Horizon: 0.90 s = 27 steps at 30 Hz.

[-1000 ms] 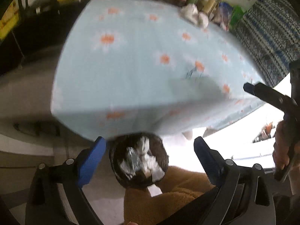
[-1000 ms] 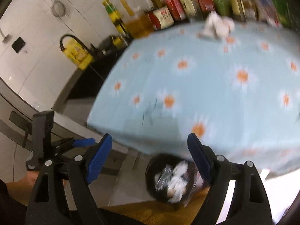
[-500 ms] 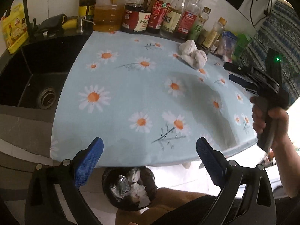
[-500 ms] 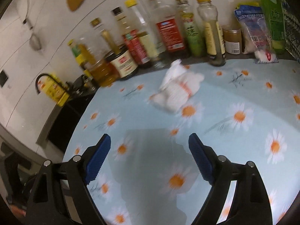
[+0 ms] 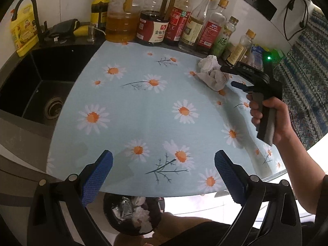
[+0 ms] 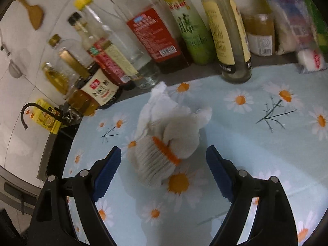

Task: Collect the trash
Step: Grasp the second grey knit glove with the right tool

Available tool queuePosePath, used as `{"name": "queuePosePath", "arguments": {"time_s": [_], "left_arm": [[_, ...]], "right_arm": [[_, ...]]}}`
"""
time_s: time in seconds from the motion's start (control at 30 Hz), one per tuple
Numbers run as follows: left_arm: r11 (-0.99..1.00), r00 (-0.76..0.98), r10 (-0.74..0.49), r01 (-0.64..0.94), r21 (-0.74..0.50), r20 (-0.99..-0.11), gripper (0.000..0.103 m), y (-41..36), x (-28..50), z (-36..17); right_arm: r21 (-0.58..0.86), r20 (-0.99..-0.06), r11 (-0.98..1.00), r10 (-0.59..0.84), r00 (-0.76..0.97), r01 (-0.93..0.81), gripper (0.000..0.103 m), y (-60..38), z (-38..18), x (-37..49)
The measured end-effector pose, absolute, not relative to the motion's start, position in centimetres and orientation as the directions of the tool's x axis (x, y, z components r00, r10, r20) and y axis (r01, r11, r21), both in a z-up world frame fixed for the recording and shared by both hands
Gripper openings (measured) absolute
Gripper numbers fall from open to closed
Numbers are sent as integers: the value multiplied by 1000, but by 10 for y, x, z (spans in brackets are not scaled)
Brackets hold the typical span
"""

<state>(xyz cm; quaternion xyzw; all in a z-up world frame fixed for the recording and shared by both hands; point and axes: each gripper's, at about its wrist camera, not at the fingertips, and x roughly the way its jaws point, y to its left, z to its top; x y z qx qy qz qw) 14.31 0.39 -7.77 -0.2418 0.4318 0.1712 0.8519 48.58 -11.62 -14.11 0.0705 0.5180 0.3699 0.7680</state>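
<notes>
The crumpled white wad (image 6: 174, 131), which looks like a glove with an orange band bundled with tissue, lies on the daisy-print cloth (image 5: 143, 106) at the far right of the counter, just in front of the row of bottles (image 6: 147, 32). The right gripper (image 6: 162, 162) has its blue pads spread wide, the wad sitting between and slightly beyond them, not yet touched. To take it well, I judge the fingers should go further forward so the pads straddle the ribbed cuff by the orange band, the firmest part, then press together low against the cloth without pinching the cloth itself. The loose tissue at the far end may drop off if only the cuff is caught. The nearest bottles stand close behind, so the approach should stay short. The left gripper (image 5: 164, 176) hangs spread and empty over the near edge, above the black bin (image 5: 133, 215) on the floor, already holding foil and tissue
</notes>
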Motion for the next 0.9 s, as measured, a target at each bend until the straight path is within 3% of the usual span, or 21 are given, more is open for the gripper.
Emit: {"name": "queuePosePath", "arguments": {"time_s": [0.1, 0.17, 0.3, 0.37, 0.43, 0.9], "left_arm": [[818, 559, 84, -511, -263, -825, 96, 1, 149, -81], [816, 556, 85, -515, -263, -827, 96, -1, 152, -82], [817, 556, 83, -513, -263, -827, 96, -4, 158, -82], [817, 555, 78, -511, -265, -828, 96, -5, 161, -82], [821, 555, 81, -509, -260, -828, 96, -6, 165, -81], [824, 581, 74, -494, -279, -811, 96, 1, 184, -73]], "right_arm": [[494, -751, 713, 638, 169, -498, 74, -111, -147, 493], [501, -752, 702, 642, 146, -506, 57, -108, -150, 496], [498, -763, 703, 634, 129, -508, 51, -105, -154, 498], [503, -764, 697, 635, 114, -511, 40, -104, -157, 499], [512, -760, 687, 642, 101, -515, 36, -102, -158, 498], [577, -715, 667, 691, 103, -470, 30, -130, -146, 498]]}}
